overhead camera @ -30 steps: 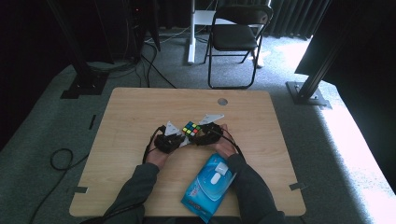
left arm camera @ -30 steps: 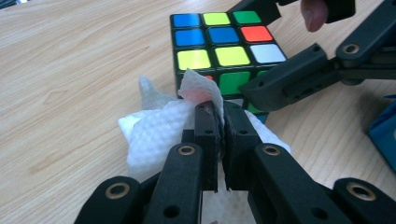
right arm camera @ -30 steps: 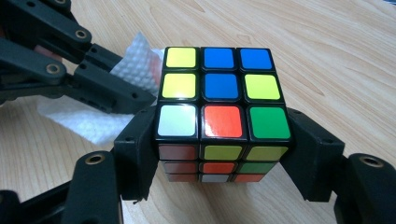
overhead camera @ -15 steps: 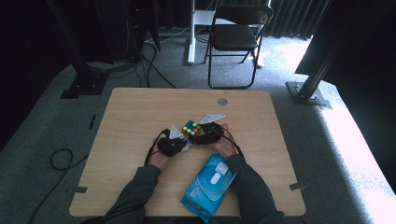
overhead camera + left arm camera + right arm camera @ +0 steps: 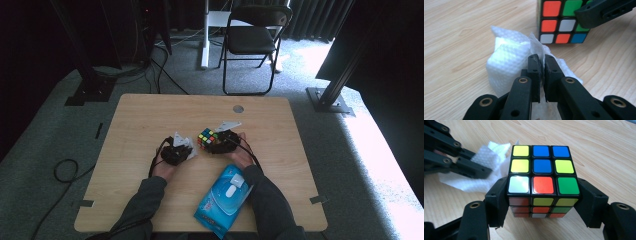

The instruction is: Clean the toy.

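While the right gripper (image 5: pixel 541 202) clamps its fingers on the rigid, slick-faced cube (image 5: pixel 542 176) by two opposite sides, just above the counter (image 5: pixel 150 120), the left gripper (image 5: pixel 542 61) pinches a soft, flimsy tissue (image 5: pixel 509 60) by a bunched fold beside it.

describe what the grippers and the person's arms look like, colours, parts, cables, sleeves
Both the left gripper and the right gripper are black, built of jointed link bars with brass-coloured rivets at the pivots. Each carries a grey three-cornered plate on top, and a thin black cable trails back toward the person. The forearms wear dark grey-green long sleeves.
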{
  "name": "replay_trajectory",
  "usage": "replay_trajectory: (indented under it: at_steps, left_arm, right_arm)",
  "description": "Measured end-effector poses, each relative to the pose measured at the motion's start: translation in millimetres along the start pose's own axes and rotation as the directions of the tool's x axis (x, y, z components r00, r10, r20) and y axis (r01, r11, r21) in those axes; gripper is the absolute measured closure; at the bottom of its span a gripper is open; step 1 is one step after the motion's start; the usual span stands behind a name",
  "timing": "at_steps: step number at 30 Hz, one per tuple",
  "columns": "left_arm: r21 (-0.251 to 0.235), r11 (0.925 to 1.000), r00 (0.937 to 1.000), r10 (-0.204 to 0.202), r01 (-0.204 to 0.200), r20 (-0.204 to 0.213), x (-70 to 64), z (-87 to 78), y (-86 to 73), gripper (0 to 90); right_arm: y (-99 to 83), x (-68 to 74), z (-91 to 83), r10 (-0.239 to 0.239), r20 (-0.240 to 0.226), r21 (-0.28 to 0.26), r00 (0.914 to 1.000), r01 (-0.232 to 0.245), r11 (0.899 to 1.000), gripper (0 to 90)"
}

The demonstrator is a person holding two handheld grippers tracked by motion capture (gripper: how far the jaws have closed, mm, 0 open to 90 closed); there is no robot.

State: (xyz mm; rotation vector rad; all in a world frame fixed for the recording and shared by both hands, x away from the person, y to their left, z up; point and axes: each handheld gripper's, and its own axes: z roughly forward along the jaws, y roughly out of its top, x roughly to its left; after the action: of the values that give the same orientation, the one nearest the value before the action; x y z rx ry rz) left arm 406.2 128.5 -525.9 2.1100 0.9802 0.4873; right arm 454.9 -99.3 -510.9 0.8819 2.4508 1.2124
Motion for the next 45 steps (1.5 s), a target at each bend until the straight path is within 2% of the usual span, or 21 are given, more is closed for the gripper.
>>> replay_trajectory:
  at_steps: [8,15,17,21,30,33,38,45]
  left_arm:
    - [-0.003,0.9993,0.9987,-0.036,0.036,-0.036,13.8,-8.0,-8.1,84.0]
    - [-0.002,0.9977,0.9955,-0.068,0.068,-0.066,24.6,-12.0,-15.7,83.4]
    - [-0.005,0.9959,0.9927,-0.090,0.090,-0.079,29.8,-13.6,-19.8,83.4]
    - [-0.006,0.9939,0.9885,-0.110,0.110,-0.103,35.1,-16.3,-24.0,83.4]
    - [-0.019,0.9831,0.9666,-0.183,0.182,-0.180,48.4,-21.1,-37.2,82.6]
    - [-0.015,0.9812,0.9623,-0.192,0.192,-0.193,51.3,-22.4,-40.8,81.3]
    - [-0.019,0.9776,0.9567,-0.209,0.209,-0.203,54.2,-24.2,-43.8,76.7]
    - [-0.035,0.9749,0.9557,-0.223,0.220,-0.193,55.6,-27.6,-45.2,60.2]
  right_arm:
    - [-0.9,-1.5,0.8,0.006,0.033,0.013,0.9994,-0.007,1.000,34.3]
    - [-1.2,-0.9,2.0,0.003,0.040,0.022,0.9992,-0.004,1.000,34.2]
    - [-1.7,-2.0,2.2,0.008,0.046,0.023,0.9989,-0.009,1.000,34.2]
    - [-2.5,-2.8,2.7,0.013,0.053,0.027,0.9985,-0.014,1.000,34.2]
    - [-3.6,-3.8,4.2,0.019,0.050,0.038,0.9986,-0.021,0.999,34.2]
    - [-4.0,-3.8,4.9,0.018,0.050,0.043,0.9986,-0.020,0.999,34.2]
    - [-4.2,-3.3,5.4,0.013,0.058,0.051,0.9982,-0.016,0.999,34.1]
    - [-4.6,-2.6,5.5,0.000,0.056,0.051,0.9984,-0.003,0.999,34.0]
